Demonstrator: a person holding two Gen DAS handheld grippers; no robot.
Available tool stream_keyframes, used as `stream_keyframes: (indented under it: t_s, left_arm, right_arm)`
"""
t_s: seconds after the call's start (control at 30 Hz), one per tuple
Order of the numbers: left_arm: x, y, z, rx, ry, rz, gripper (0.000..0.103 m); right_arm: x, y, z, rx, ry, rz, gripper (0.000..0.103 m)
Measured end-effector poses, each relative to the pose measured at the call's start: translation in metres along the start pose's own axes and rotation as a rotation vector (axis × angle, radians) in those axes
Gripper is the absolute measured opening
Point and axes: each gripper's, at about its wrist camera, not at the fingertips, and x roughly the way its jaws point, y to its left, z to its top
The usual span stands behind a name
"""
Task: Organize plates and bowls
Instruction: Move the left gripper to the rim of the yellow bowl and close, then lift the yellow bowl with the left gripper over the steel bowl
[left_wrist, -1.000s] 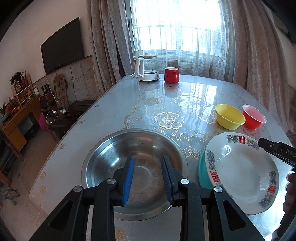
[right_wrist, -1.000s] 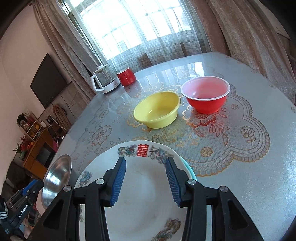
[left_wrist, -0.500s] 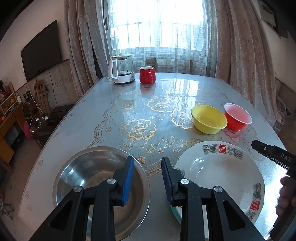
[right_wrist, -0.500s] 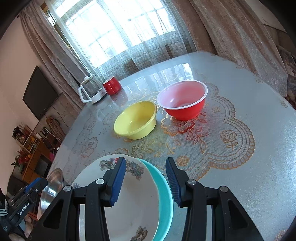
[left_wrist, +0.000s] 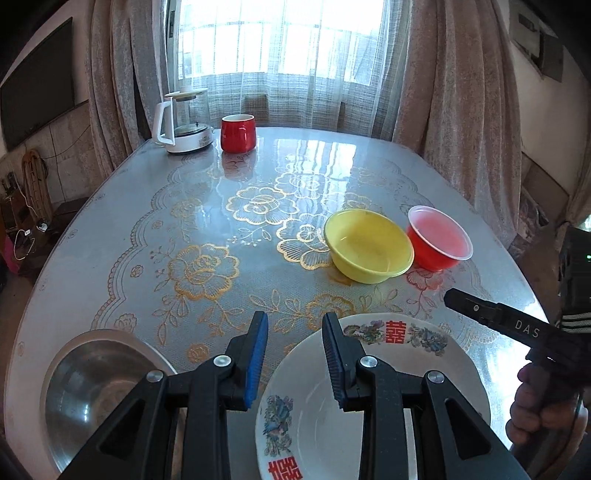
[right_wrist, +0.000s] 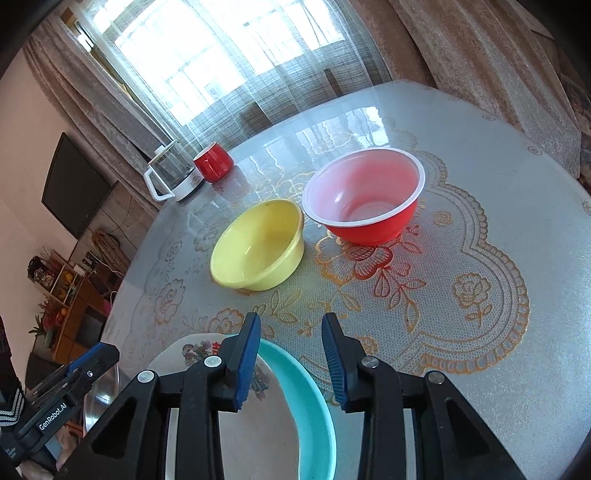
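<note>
Right wrist view puts our right gripper just above the near stack, white plate on teal plate; its jaws have just been closing, nothing between them; yellow bowl and red bowl lie farther ahead; our left gripper, parted and empty, hovers over the plate's left rim, so both are near it.

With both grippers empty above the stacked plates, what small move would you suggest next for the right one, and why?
Probably ease the right gripper down onto the teal plate's exposed rim. Its jaws have just been closing with nothing between them, and that rim lies just below, jutting out from under the white patterned plate. The left gripper hangs open over the white plate.
</note>
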Motion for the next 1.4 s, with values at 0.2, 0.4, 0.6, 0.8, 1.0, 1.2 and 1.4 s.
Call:
stream_keyframes:
  t_s: [0.2,0.4,0.6,0.8,1.0,1.2,1.4]
  left_arm:
    - [0.034,-0.007,0.029,-0.013,0.044,-0.054,0.031]
    - [0.067,-0.001,0.051,-0.119,0.102,-0.104,0.034]
    - [0.103,-0.002,0.064,-0.208,0.185,-0.158,0.032]
    - [0.121,-0.011,0.062,-0.207,0.209,-0.163,0.012]
    - [0.099,-0.006,0.049,-0.216,0.168,-0.175,0.012]
    - [0.058,0.009,0.04,-0.235,0.114,-0.155,0.012]
    - [0.012,0.023,0.027,-0.211,0.05,-0.106,0.012]
  right_arm:
    - [0.035,-0.002,0.026,0.07,0.069,0.02,0.035]
    - [0.06,-0.008,0.047,0.096,0.108,-0.011,0.035]
    - [0.077,-0.012,0.059,0.11,0.12,-0.011,0.027]
    - [0.079,-0.002,0.06,0.065,0.109,-0.008,0.013]
    - [0.073,0.007,0.058,0.021,0.096,-0.013,0.013]
    - [0.063,0.024,0.05,0.004,0.09,0.037,0.013]
    - [0.048,0.052,0.038,-0.046,0.076,0.082,0.013]
